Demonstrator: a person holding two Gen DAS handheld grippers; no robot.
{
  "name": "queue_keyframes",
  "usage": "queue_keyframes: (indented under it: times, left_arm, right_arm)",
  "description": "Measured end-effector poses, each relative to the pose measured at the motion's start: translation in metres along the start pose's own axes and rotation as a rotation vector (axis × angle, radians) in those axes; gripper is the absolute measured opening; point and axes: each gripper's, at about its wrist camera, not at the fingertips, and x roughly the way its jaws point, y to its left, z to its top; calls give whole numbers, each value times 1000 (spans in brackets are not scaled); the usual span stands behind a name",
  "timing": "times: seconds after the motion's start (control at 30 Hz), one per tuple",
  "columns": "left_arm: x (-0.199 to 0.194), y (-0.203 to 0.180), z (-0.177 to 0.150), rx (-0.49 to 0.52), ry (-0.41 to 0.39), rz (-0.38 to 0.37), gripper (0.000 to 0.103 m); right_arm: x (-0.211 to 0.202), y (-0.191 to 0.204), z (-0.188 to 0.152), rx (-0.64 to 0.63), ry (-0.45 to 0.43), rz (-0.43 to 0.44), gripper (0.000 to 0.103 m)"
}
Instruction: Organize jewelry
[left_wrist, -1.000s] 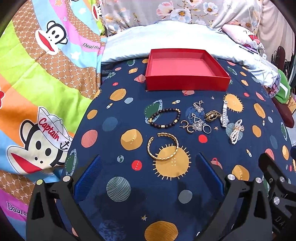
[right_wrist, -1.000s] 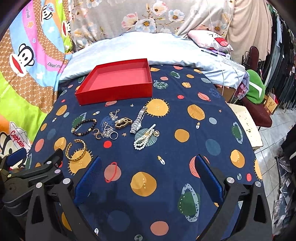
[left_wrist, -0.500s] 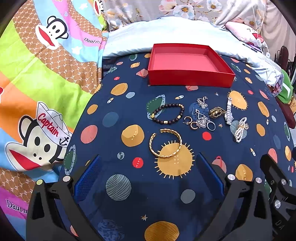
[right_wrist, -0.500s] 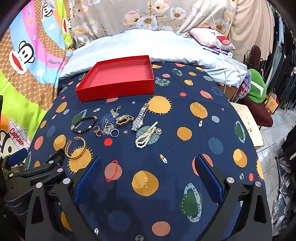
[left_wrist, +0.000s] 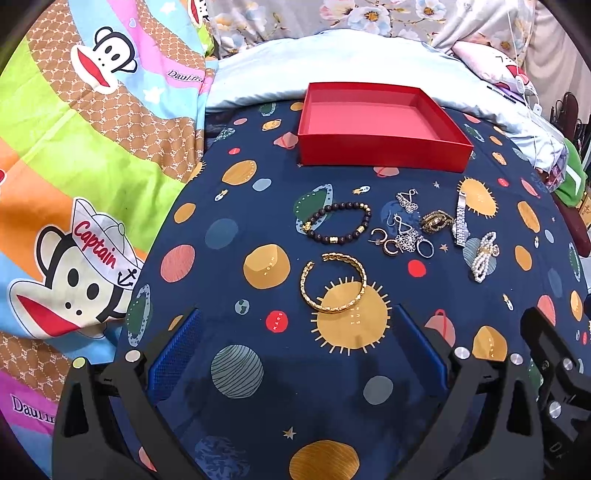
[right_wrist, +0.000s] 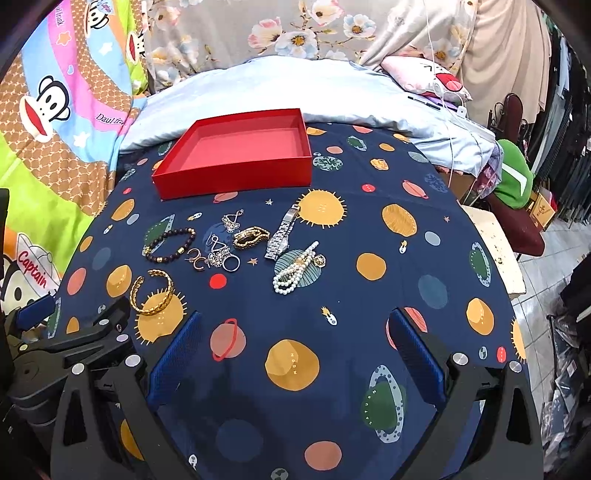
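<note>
A space-print cloth (left_wrist: 236, 373) covers the bed, cartoon quilt (left_wrist: 74, 184) at nine o'clock. The jewelry lies loose at centre — gold bangle (left_wrist: 334, 282) nearest, beaded bracelet (left_wrist: 338, 227) at twelve o'clock of it, earrings, watch (right_wrist: 282, 234) and pearls (right_wrist: 297, 271) toward three. The red tray (left_wrist: 380, 127) beyond sits empty. Left gripper (left_wrist: 295, 339) and right gripper (right_wrist: 295, 347) hover, fingers apart, holding nothing. Sorting looks unstarted; next likely calls for lowering onto the bangle.

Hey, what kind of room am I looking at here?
Probably a bedroom, maybe at home: the jewelry lies on a navy planet-print sheet beside a cartoon-monkey quilt, with a pale blue pillow behind and hanging clothes at right.
</note>
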Motion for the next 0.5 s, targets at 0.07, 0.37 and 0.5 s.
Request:
queue_keyframes:
  times: [0.07, 0.37, 0.5]
  left_arm:
    - [1, -1, 1, 2, 0, -1, 98]
    - [5, -4, 7, 1, 5, -4, 98]
    - [8, -4, 8, 1, 12, -3, 98]
  right_arm:
    - [1, -2, 0, 2, 2, 1, 98]
    - [5, -3, 2, 7, 10, 2, 98]
    - [8, -3, 4, 7, 18, 2, 98]
